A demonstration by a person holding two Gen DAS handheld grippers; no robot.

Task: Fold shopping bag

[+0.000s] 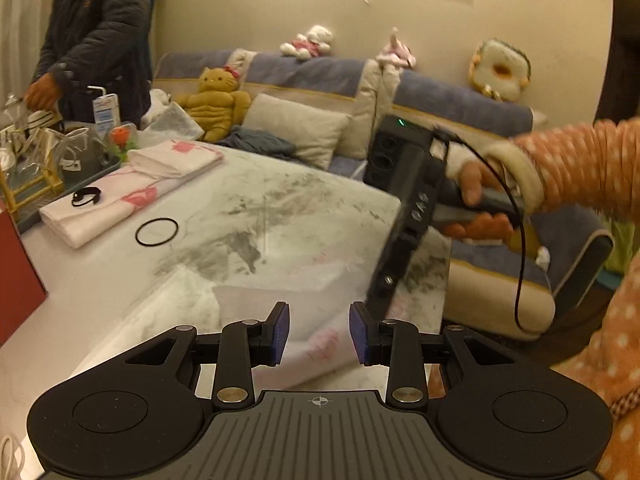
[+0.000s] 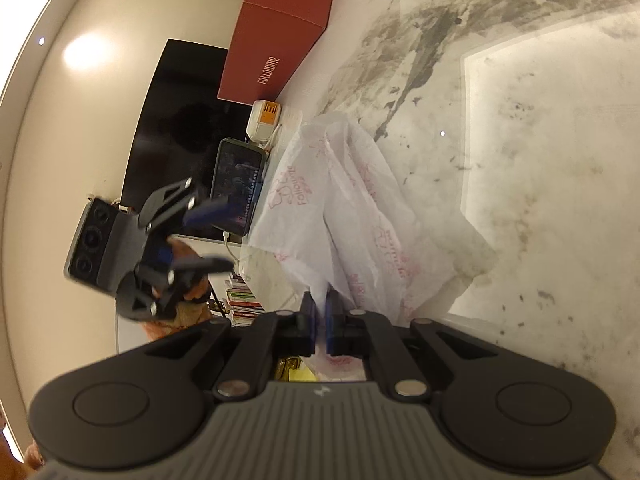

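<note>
Now we pinch the shopping bag [image 2: 352,216] edge at six o'clock in our right gripper [image 2: 320,322], lifting it off the marble table [image 2: 540,160], while our left gripper [image 1: 319,332] hangs part-open, empty, probably ready to take another edge.

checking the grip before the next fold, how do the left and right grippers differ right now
The right gripper has its blue pads nearly together, pinching an edge of the white shopping bag; the left gripper has a clear gap between its pads and holds nothing. The right gripper sits at the bag, while the left gripper hangs above it, apart. Both share black arms and blue pads.
</note>
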